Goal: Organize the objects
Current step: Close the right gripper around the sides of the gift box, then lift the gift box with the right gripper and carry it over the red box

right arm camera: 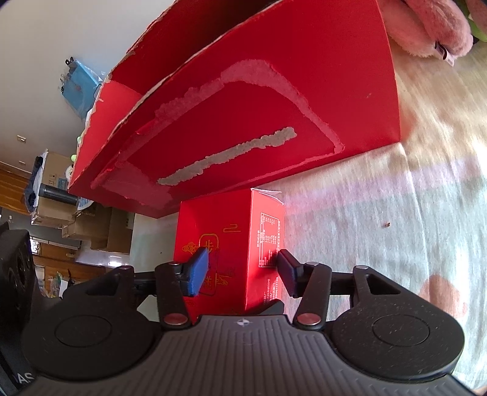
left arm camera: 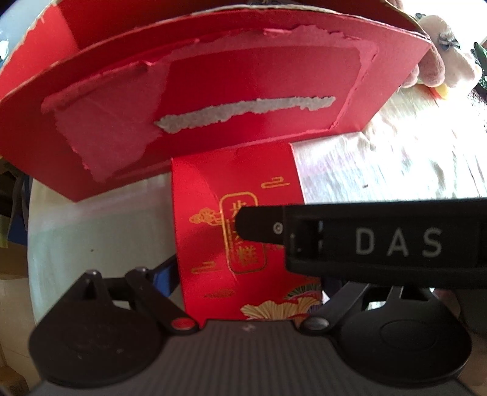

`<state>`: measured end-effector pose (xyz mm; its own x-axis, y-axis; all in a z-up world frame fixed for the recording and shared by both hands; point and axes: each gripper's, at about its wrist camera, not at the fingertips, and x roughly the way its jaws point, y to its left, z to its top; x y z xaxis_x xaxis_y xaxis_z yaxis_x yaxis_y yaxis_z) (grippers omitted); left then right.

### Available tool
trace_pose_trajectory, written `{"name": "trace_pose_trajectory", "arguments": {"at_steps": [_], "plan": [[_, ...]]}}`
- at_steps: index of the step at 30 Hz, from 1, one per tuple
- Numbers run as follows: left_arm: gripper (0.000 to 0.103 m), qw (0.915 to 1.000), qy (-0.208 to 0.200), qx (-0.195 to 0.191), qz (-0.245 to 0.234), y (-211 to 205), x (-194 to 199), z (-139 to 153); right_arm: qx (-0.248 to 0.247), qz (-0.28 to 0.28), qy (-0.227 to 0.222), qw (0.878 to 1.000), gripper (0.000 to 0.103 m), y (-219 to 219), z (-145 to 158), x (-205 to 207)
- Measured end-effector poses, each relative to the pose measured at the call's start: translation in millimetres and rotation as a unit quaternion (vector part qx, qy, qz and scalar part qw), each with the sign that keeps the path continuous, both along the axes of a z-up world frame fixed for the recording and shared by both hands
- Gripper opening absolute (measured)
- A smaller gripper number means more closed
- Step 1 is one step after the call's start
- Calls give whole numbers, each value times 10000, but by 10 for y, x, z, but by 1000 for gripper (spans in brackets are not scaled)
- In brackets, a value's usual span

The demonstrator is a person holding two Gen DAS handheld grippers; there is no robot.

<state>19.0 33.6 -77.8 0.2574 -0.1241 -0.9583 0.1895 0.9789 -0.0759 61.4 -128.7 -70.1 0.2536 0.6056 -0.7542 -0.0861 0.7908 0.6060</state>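
Note:
A small red carton with gold print [right arm camera: 225,252] stands on the pale cloth, close against a large open red box [right arm camera: 243,115]. My right gripper [right arm camera: 240,271] is shut on the small carton, blue pads [right arm camera: 197,271] pressing its two sides. In the left wrist view the same small carton [left arm camera: 234,225] sits between the jaws of my left gripper [left arm camera: 243,274]; its fingertips are hidden behind the carton and the right gripper's black body [left arm camera: 380,243], marked DAS, crossing from the right. The large red box [left arm camera: 213,100] fills the upper view, its front wall torn.
A pink plush toy lies behind the box at the right [right arm camera: 426,27], also in the left wrist view [left arm camera: 441,67]. The cloth-covered table [right arm camera: 395,228] stretches right. Cardboard boxes and clutter [right arm camera: 61,195] stand beyond the table's left edge.

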Motion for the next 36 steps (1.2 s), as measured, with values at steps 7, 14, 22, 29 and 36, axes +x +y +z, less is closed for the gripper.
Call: {"name": "trace_pose_trajectory", "arguments": {"at_steps": [7, 14, 22, 29, 36], "plan": [[90, 9999, 37, 94, -21, -50, 12, -43, -8, 42, 41, 10000, 54, 8, 8, -13], [89, 9998, 114, 133, 2, -25, -8, -40, -36, 73, 66, 9999, 54, 24, 26, -29], [83, 9998, 137, 118, -74, -4, -37, -26, -170, -4, -20, 9999, 54, 89, 73, -107], [83, 9997, 136, -19, -186, 74, -67, -1, -223, -204, -51, 9995, 54, 106, 77, -145], [88, 9990, 33, -112, -441, 156, -130, 88, -294, -383, -115, 9988, 54, 122, 94, -198]]}}
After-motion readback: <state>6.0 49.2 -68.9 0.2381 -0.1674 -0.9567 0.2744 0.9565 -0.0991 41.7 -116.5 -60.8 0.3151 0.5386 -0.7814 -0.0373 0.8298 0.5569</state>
